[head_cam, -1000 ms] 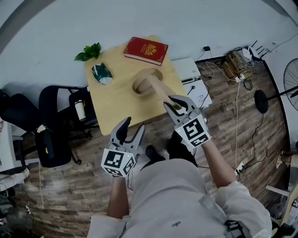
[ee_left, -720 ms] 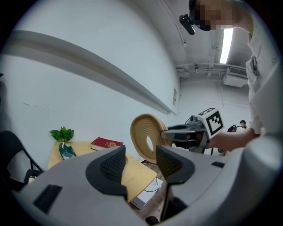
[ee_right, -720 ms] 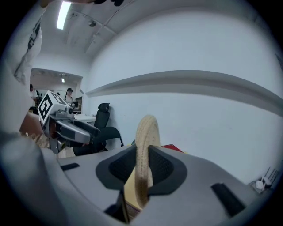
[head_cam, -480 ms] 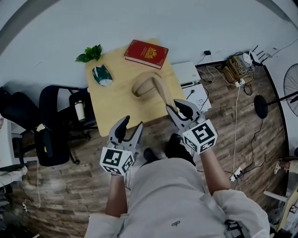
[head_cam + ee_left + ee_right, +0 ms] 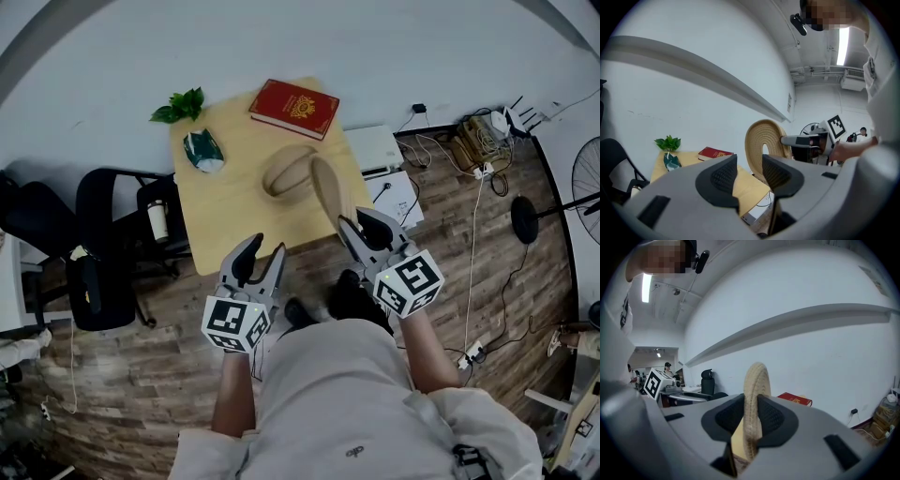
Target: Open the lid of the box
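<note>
I grip the woven lid (image 5: pixel 330 187) by its rim in my right tongs (image 5: pixel 356 228), lid upright on edge just beside the open box (image 5: pixel 284 171) on the table (image 5: pixel 230 220), my left tongs (image 5: pixel 260 259) released and empty, jaws just closing partway, nearer me than the box

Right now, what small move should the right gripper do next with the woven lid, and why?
Probably lower the woven lid onto the table beside the woven box: the right gripper grips its rim, on edge, already clear of the box.
</note>
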